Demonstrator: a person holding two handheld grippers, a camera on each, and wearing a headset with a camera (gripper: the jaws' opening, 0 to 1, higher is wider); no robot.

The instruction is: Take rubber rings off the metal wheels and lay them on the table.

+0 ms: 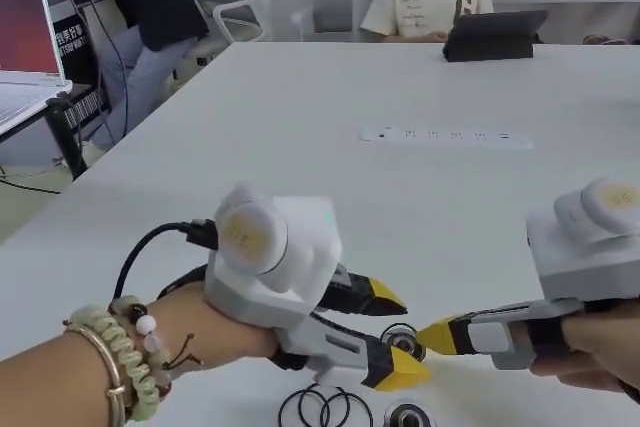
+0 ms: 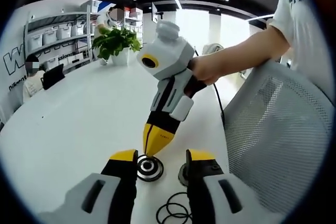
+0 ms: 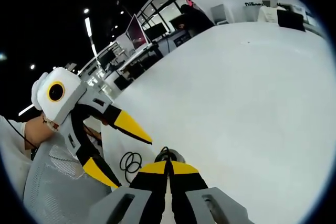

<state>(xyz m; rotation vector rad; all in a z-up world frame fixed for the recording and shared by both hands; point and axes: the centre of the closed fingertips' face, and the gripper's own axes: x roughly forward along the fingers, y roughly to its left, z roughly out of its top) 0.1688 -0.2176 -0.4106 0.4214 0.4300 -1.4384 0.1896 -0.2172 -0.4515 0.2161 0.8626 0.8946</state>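
A small metal wheel (image 1: 404, 340) (image 2: 149, 168) (image 3: 174, 156) with a black rubber ring lies on the white table (image 1: 330, 147). My left gripper (image 1: 392, 335) (image 2: 163, 156) (image 3: 123, 153) is open, its yellow-tipped jaws straddling that wheel. My right gripper (image 1: 437, 335) (image 2: 156, 142) (image 3: 168, 167) is shut, its tip right at the wheel's rim; whether it pinches the ring I cannot tell. A second wheel (image 1: 408, 415) (image 2: 184, 174) lies just beside, partly hidden by a left jaw. Loose black rubber rings (image 1: 325, 409) (image 2: 176, 208) (image 3: 130, 160) overlap on the table near me.
A white power strip (image 1: 445, 135) lies mid-table. At the far edge a seated person has a dark tablet (image 1: 493, 35); another person sits far left. A grey mesh chair (image 2: 278, 129) is close behind me. A potted plant (image 2: 116, 43) stands on the table's end.
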